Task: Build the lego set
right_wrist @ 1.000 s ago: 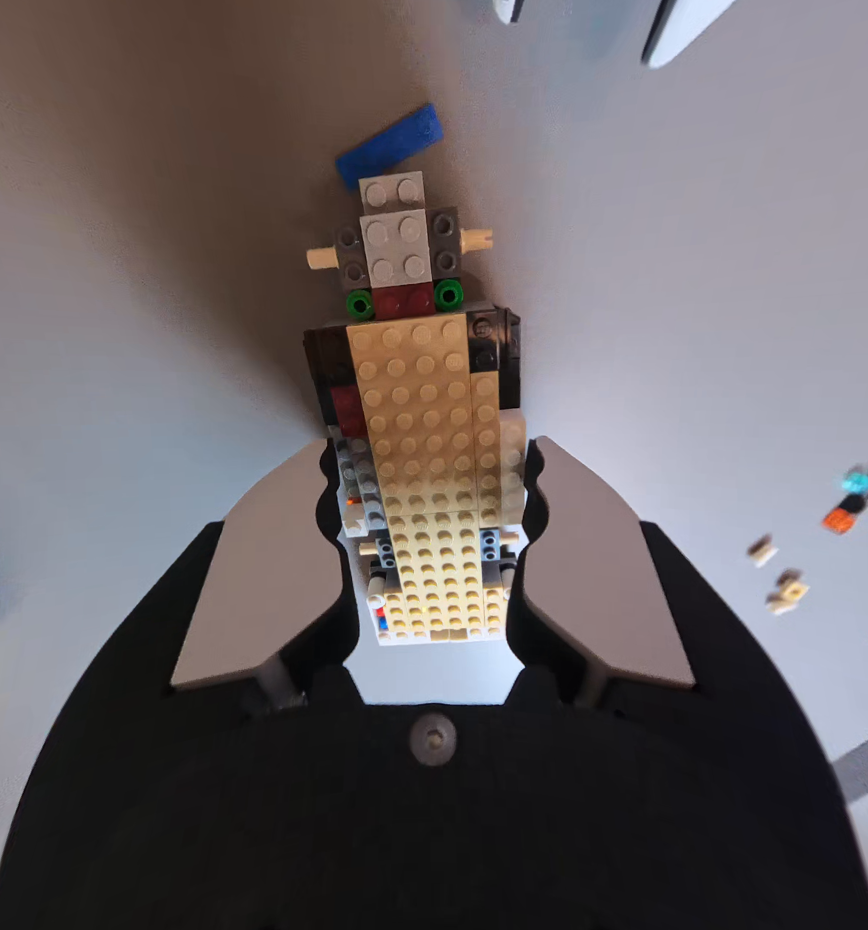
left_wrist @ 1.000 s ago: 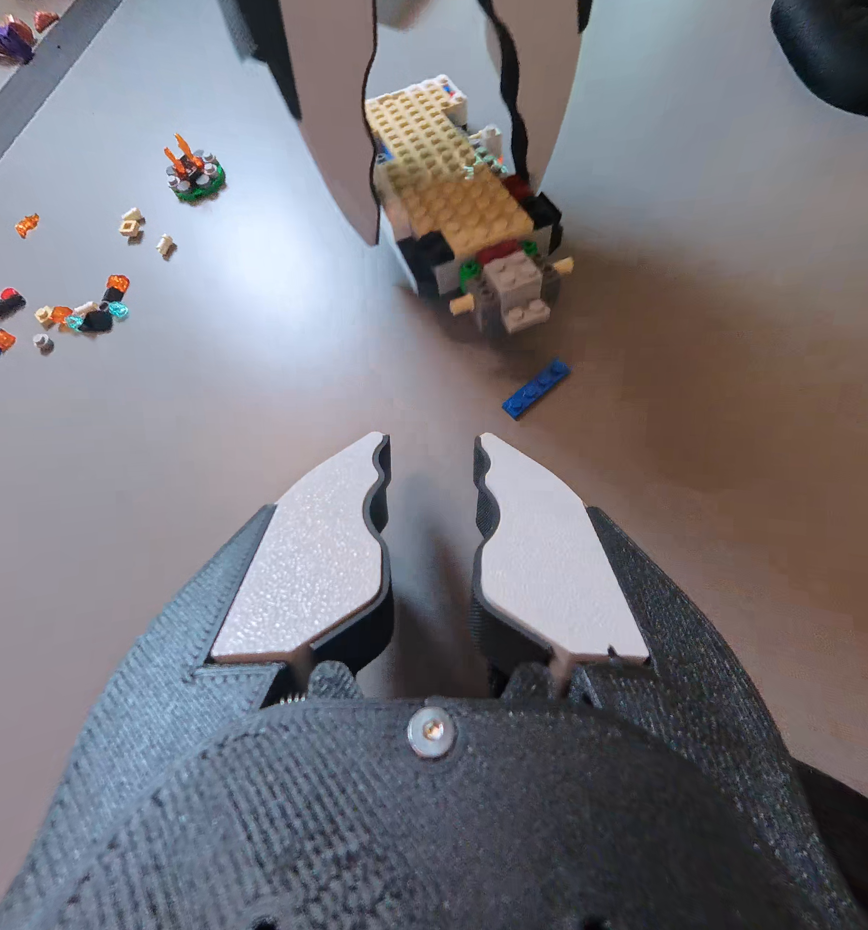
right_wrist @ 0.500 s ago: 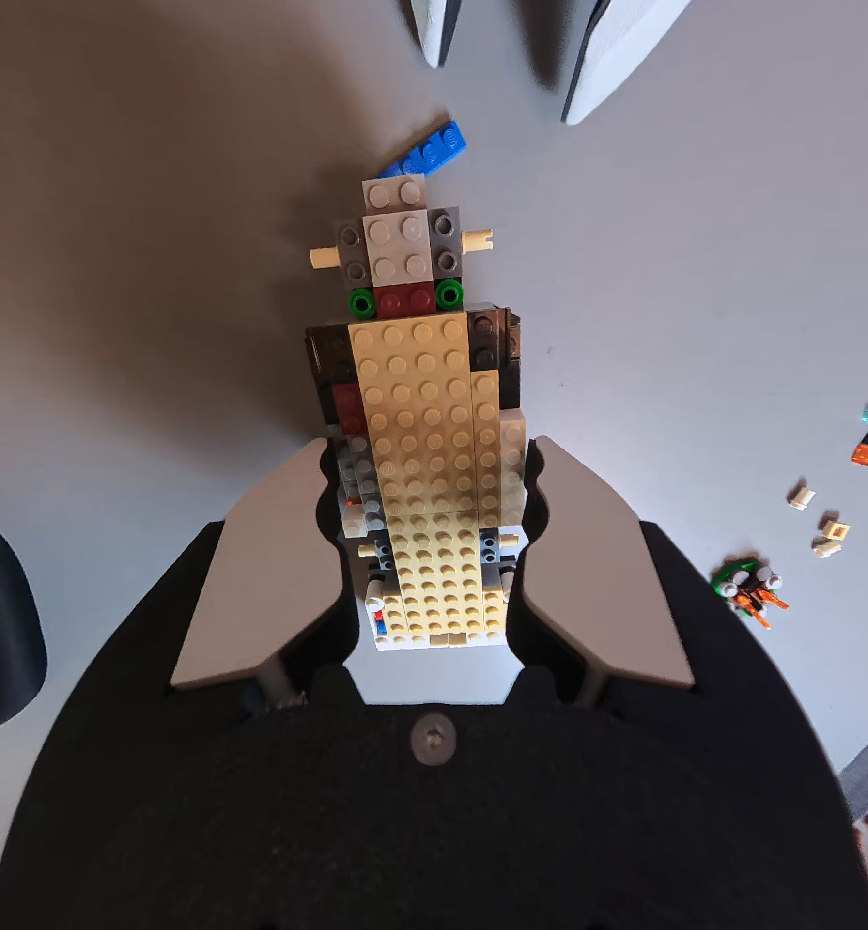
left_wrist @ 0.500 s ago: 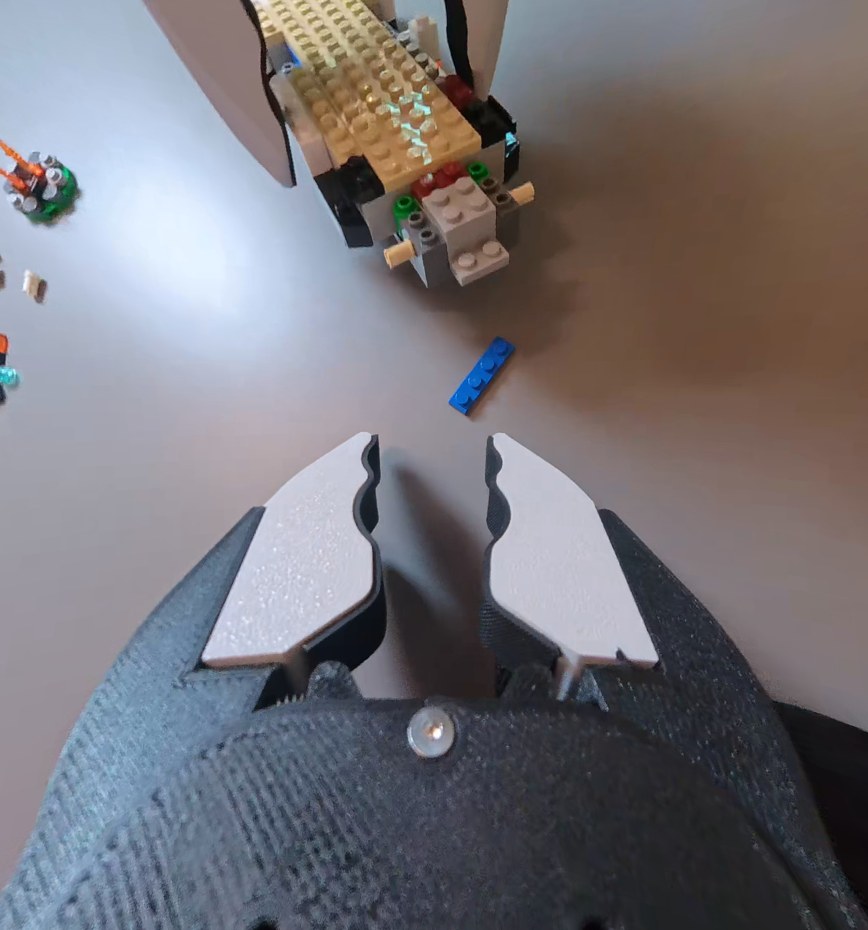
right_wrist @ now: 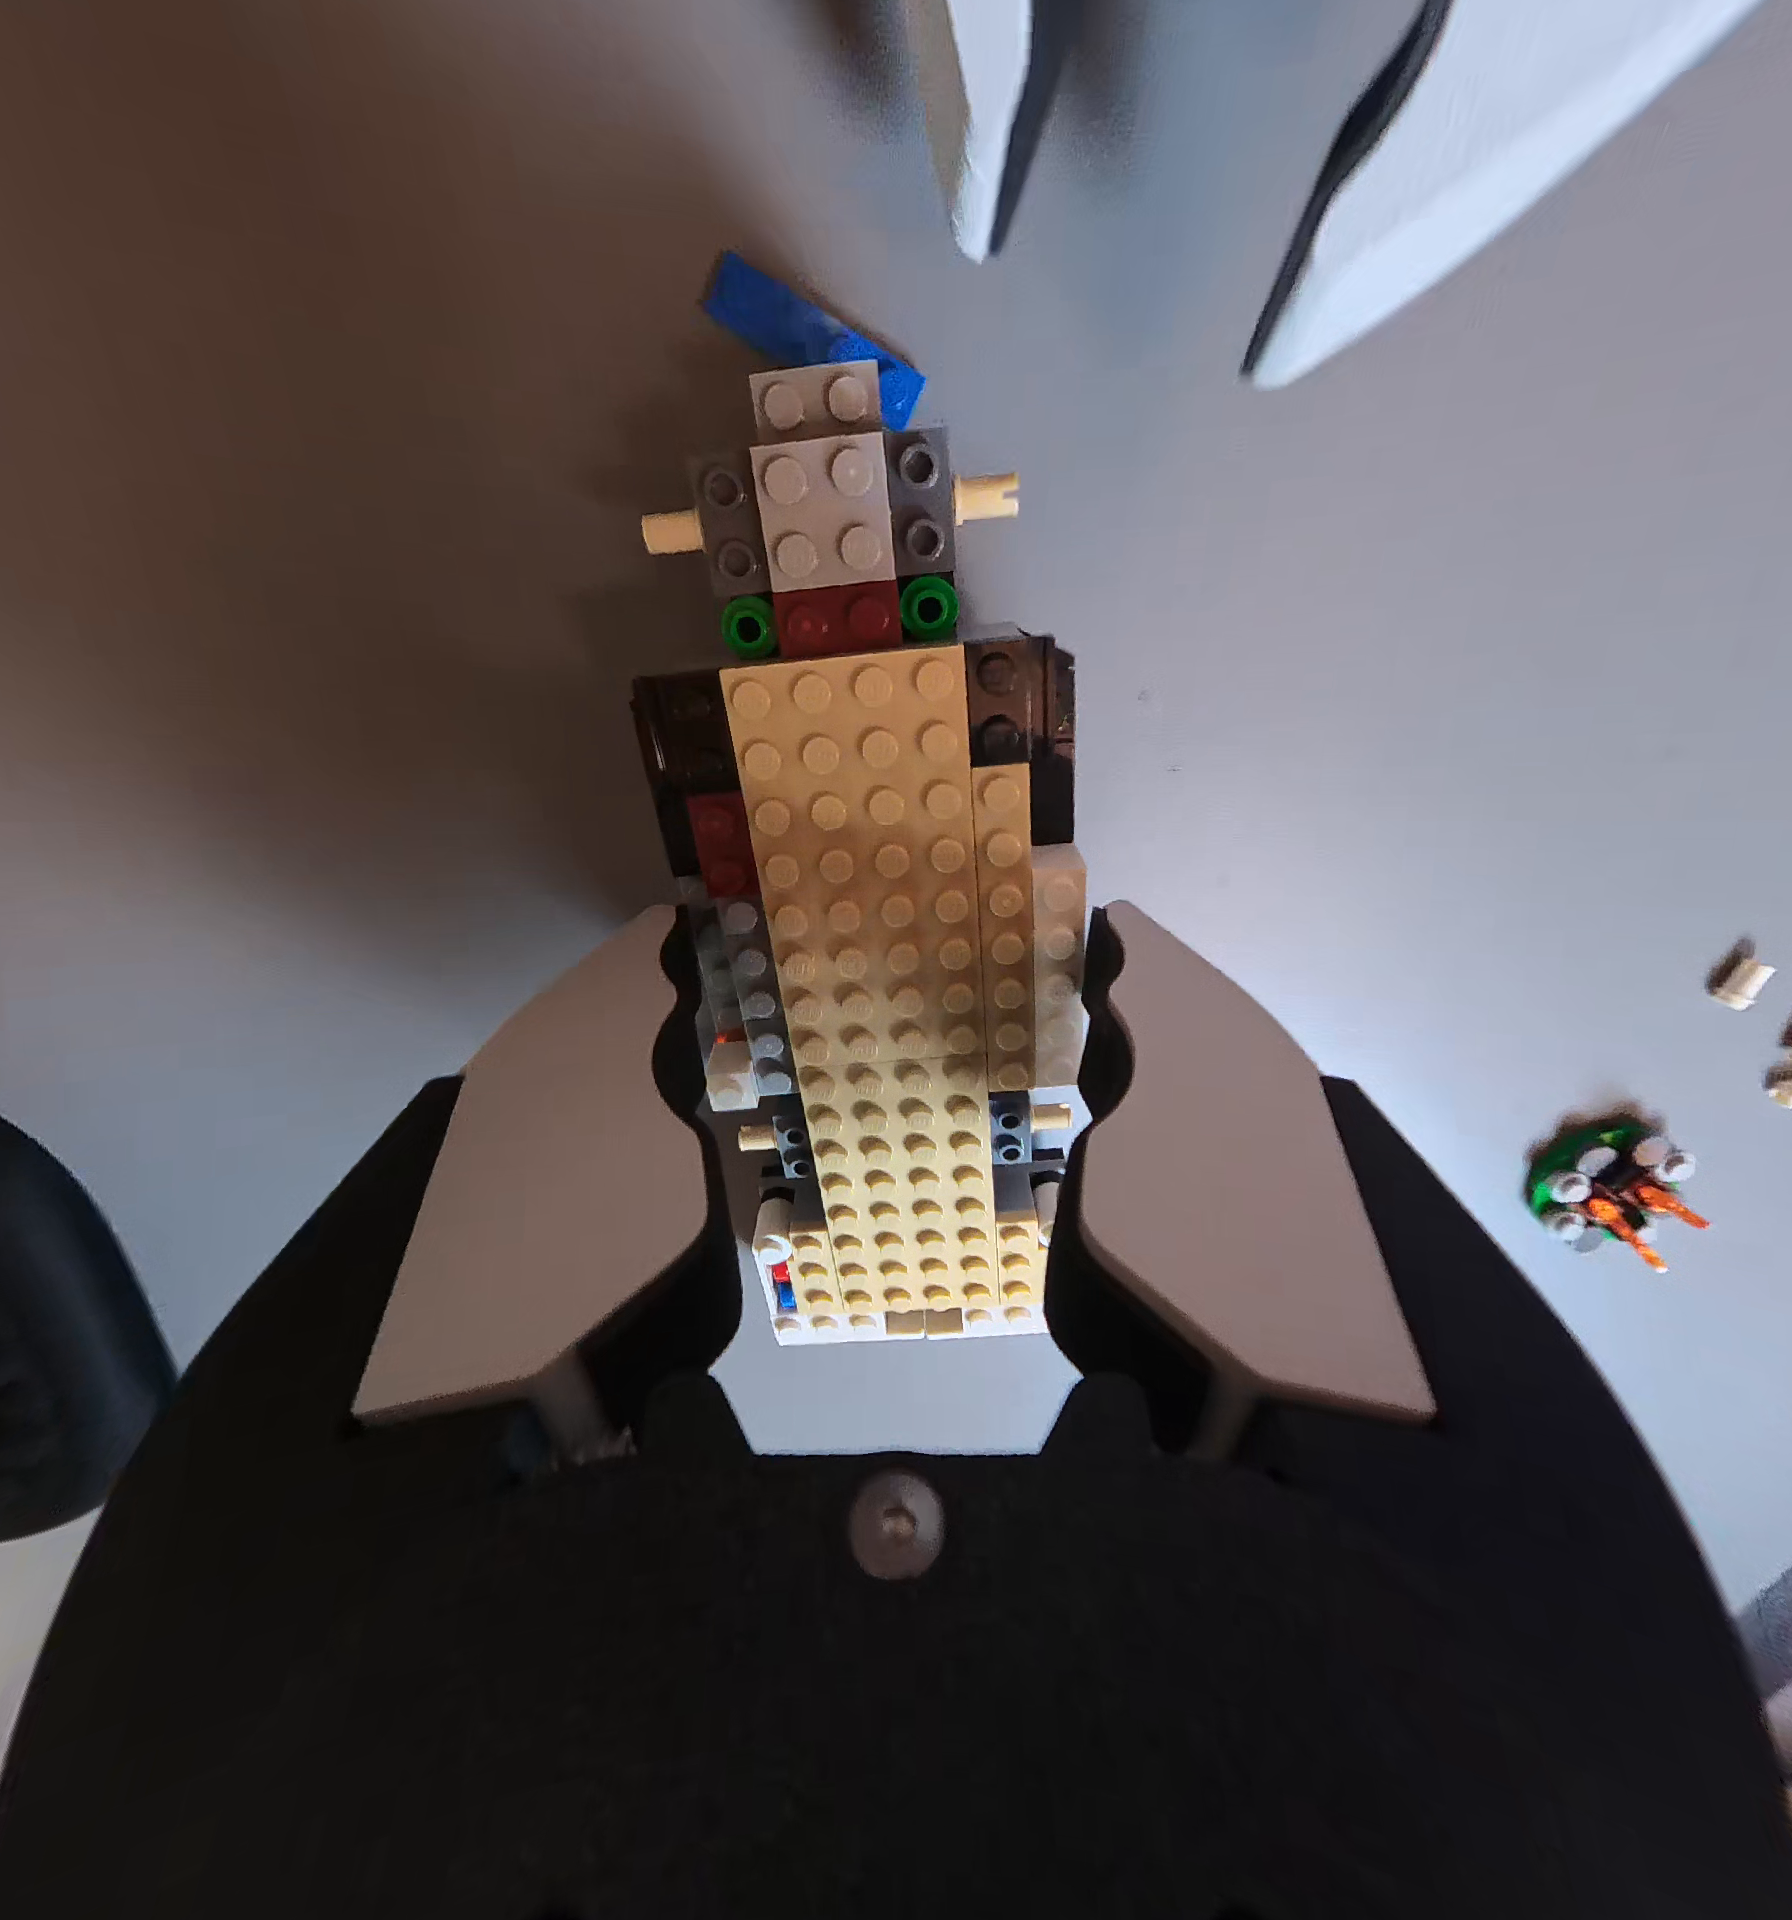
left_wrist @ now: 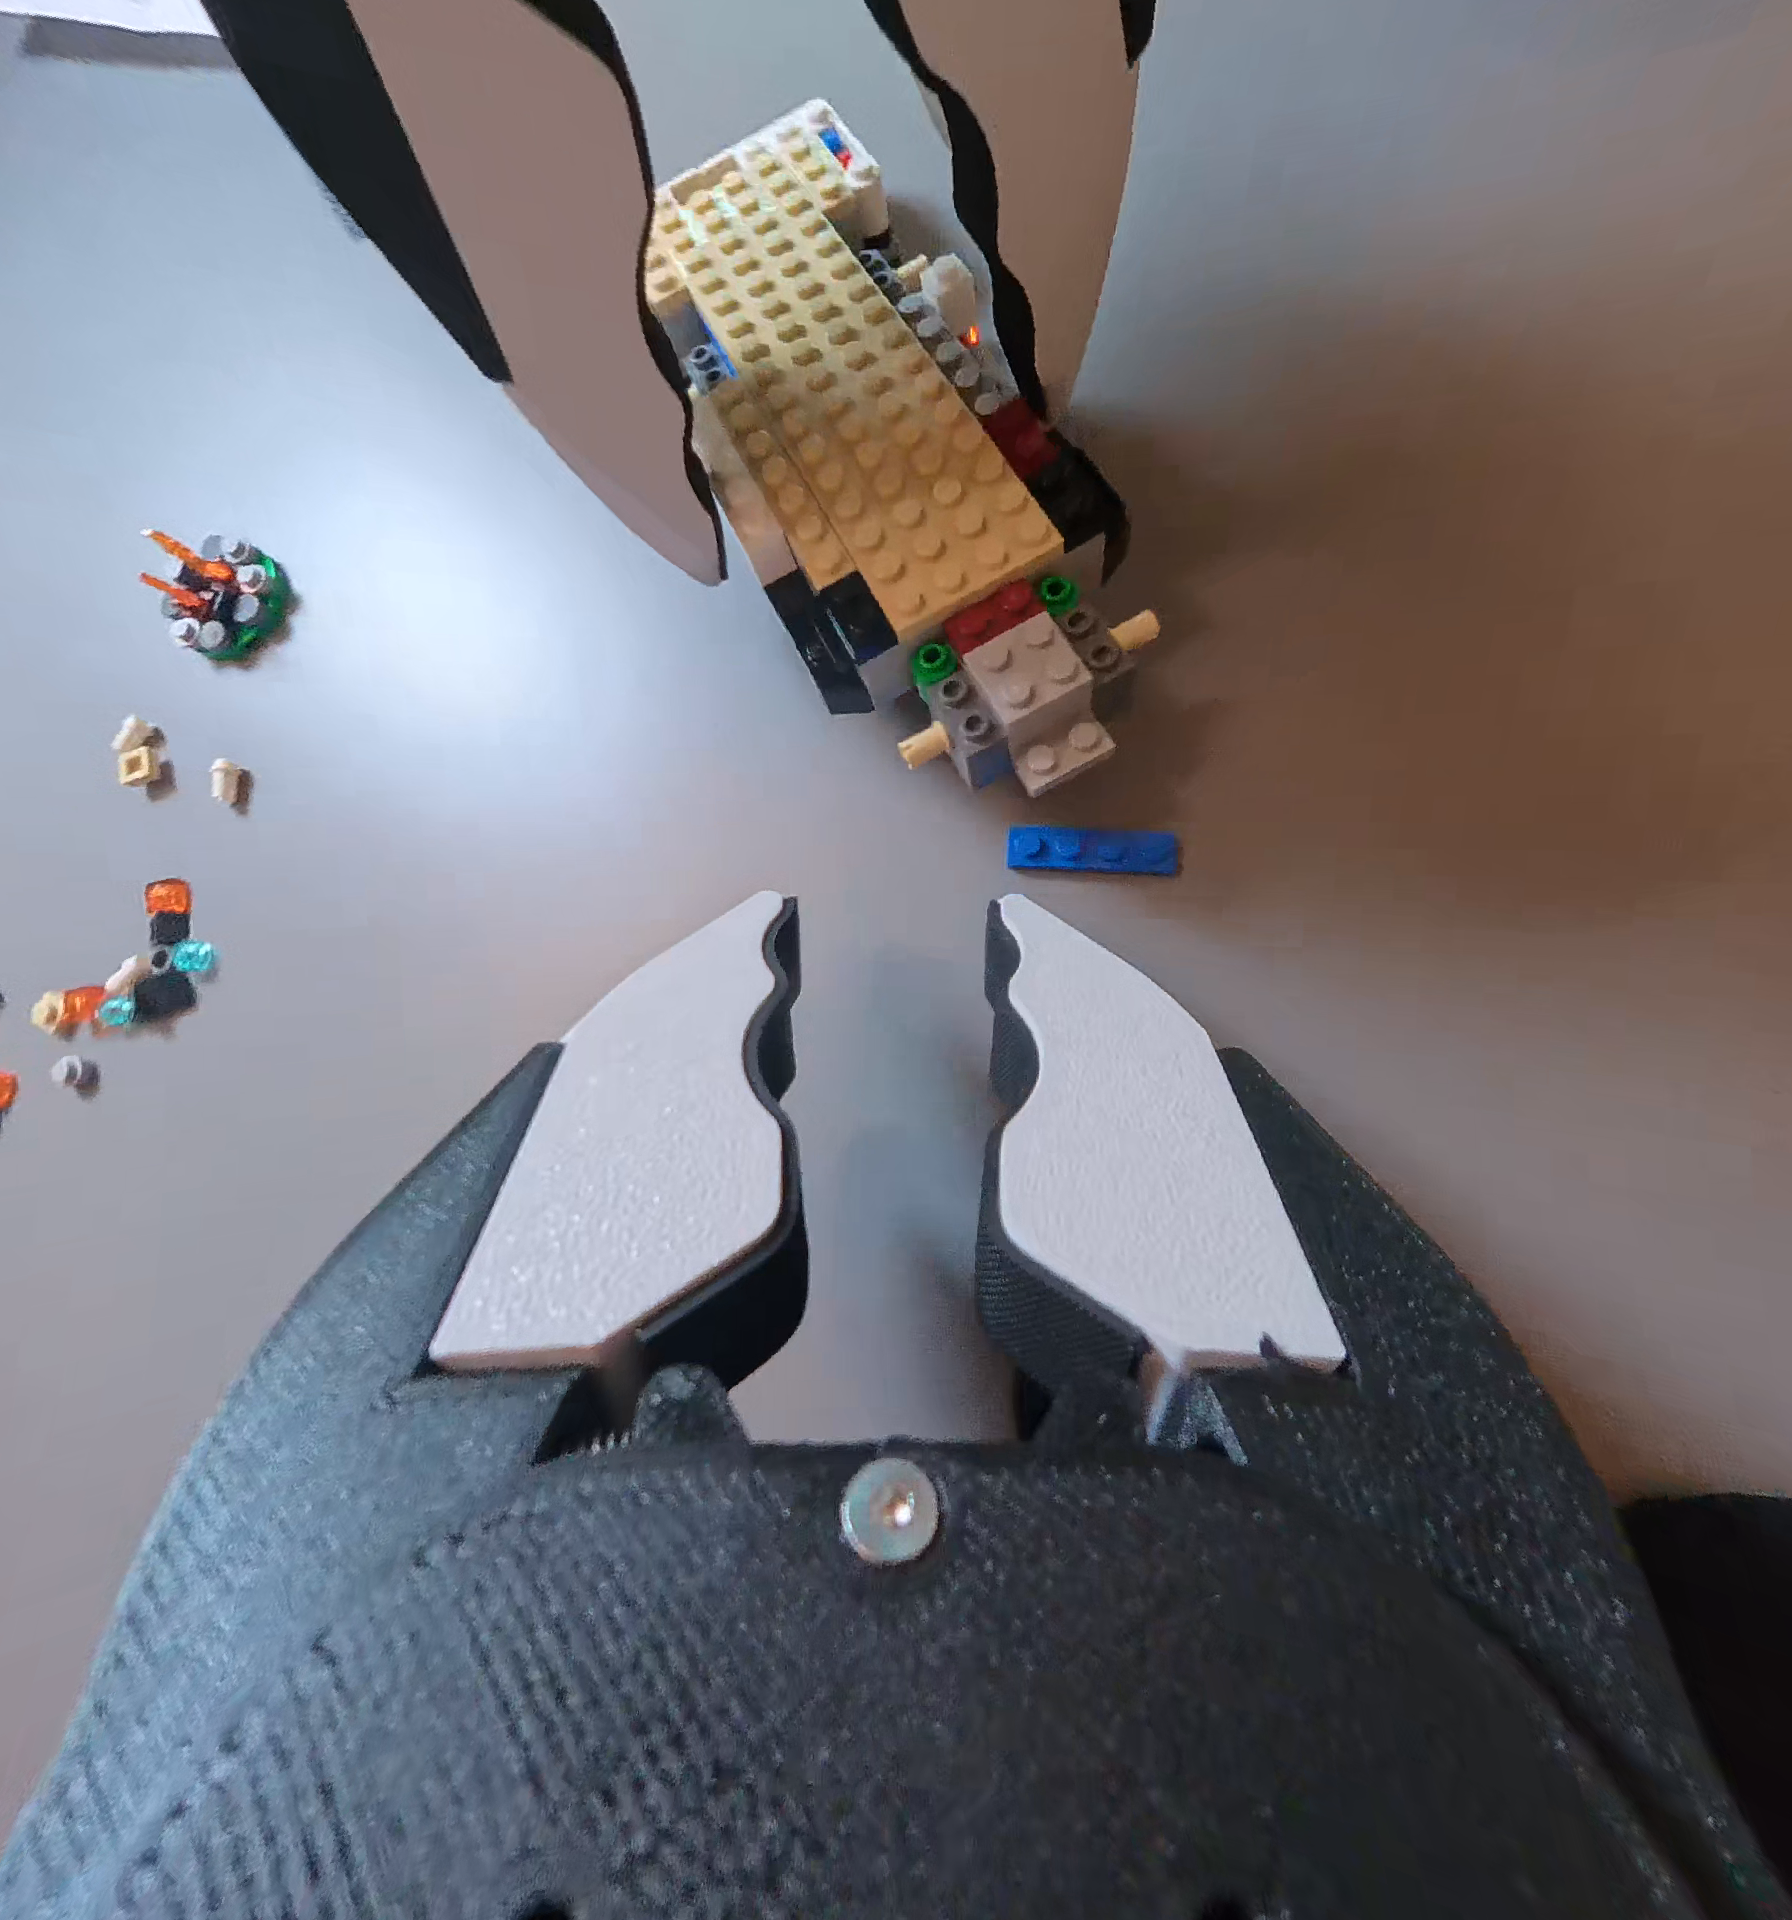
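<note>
A smooth grey tabletop (left_wrist: 1494,520) fills both wrist views, washed by pale light at left and warm shadow at right; a dark rounded object (right_wrist: 19,1309) sits at the left edge of the right wrist view. In the left wrist view, scattered small bricks (left_wrist: 123,987) and a green round piece with orange spikes (left_wrist: 222,601) lie along the left side. At centre, the left gripper (left_wrist: 887,914) hovers low over the bare table, its jaws narrowly parted with nothing between them. Just beyond its right fingertip lies a blue flat plate (left_wrist: 1092,851), apart from the fingers. At upper centre, the right gripper (right_wrist: 881,935) reaches in from above, jaws wide and clamped on a tan-topped brick model (right_wrist: 871,883), both pads pressing its sides. The model's grey nose (left_wrist: 1037,691) points toward the blue plate, nearly touching it.
</note>
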The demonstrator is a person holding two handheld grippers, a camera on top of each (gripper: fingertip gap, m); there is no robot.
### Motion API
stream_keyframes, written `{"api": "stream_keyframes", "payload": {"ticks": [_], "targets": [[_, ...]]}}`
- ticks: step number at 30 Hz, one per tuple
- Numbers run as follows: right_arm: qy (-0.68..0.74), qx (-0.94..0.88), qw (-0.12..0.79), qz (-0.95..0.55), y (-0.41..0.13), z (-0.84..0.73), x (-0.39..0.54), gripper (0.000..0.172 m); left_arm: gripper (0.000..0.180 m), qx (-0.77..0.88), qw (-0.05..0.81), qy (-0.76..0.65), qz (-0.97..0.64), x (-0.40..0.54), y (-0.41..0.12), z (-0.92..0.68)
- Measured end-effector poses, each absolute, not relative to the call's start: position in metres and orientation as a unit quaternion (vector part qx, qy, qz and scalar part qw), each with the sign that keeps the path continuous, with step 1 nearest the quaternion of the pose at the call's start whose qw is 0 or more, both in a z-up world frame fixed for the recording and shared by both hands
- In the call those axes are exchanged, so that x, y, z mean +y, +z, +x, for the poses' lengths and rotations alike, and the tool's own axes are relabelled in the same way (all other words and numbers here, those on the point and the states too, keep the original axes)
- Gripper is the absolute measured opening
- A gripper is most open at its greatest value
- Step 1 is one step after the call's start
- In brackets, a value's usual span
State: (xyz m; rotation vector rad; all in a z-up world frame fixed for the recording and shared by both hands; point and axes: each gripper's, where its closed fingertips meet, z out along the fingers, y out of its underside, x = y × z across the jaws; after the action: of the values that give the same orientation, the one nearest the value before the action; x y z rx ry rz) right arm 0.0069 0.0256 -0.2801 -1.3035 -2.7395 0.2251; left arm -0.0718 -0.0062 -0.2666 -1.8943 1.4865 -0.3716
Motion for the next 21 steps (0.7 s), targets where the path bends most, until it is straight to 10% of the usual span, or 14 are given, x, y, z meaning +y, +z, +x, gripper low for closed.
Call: {"api": "stream_keyframes", "payload": {"ticks": [21], "targets": [[0.000,-0.778,0.001,-0.628,-0.289,0.024,-0.009,0.071,0.038,0.540,0.364,-0.176,-0.738,-0.038,-0.283,-0.048]]}}
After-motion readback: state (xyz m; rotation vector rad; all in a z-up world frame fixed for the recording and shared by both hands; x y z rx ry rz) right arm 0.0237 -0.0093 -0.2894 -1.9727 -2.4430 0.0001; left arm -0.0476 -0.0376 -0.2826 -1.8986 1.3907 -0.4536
